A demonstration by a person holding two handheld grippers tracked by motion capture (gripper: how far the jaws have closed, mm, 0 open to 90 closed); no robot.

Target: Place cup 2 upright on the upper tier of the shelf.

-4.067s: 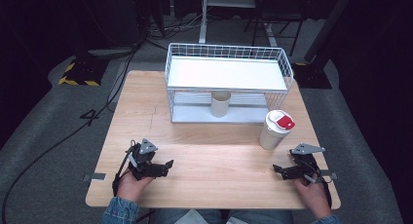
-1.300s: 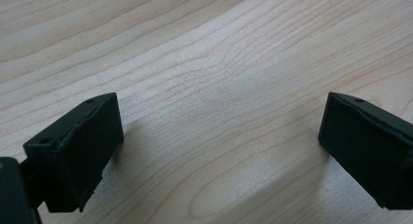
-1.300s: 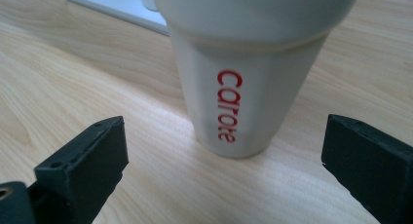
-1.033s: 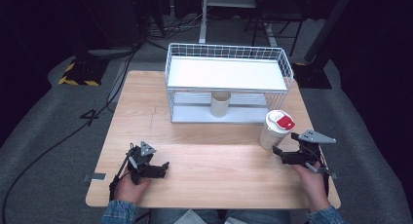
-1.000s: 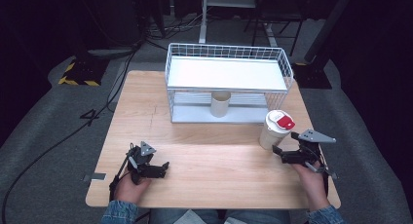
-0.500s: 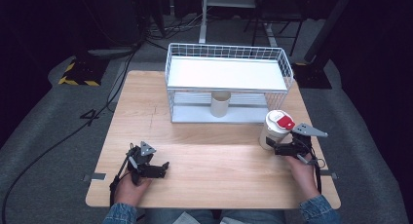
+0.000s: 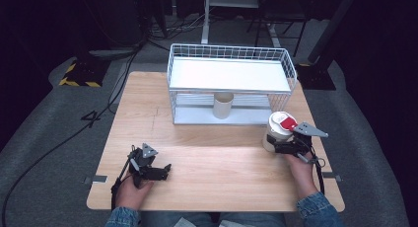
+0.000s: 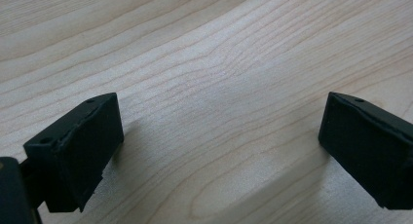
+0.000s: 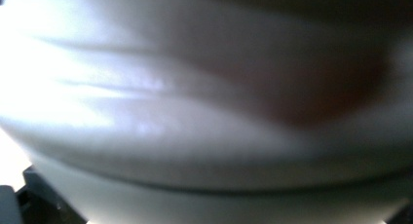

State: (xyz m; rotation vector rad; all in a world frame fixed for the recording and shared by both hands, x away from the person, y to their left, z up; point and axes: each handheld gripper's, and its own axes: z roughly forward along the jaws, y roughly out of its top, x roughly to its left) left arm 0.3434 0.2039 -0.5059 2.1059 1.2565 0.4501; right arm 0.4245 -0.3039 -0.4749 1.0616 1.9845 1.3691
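A white paper cup point(image 7: 276, 133) with a white lid and a red tab stands at the table's right side. My right gripper point(image 7: 277, 147) is up against it, jaws spread to either side of its lower wall. In the right gripper view the cup's blurred white wall point(image 9: 204, 112) sits very close, with a dark fingertip point(image 9: 27, 197) showing at the bottom left corner. My left gripper point(image 7: 165, 170) rests on the wood near the front left, open. In the left gripper view its two black jaws stand wide apart over bare wood point(image 8: 219, 151).
A white wire rack point(image 7: 231, 74) with a white shelf stands at the back centre of the wooden table point(image 7: 207, 187). A tan cup point(image 7: 223, 104) stands under the shelf. Dark floor and cables surround the table.
My right gripper has moved forward and left from the table's front right to the lidded cup. The left gripper has stayed in place.
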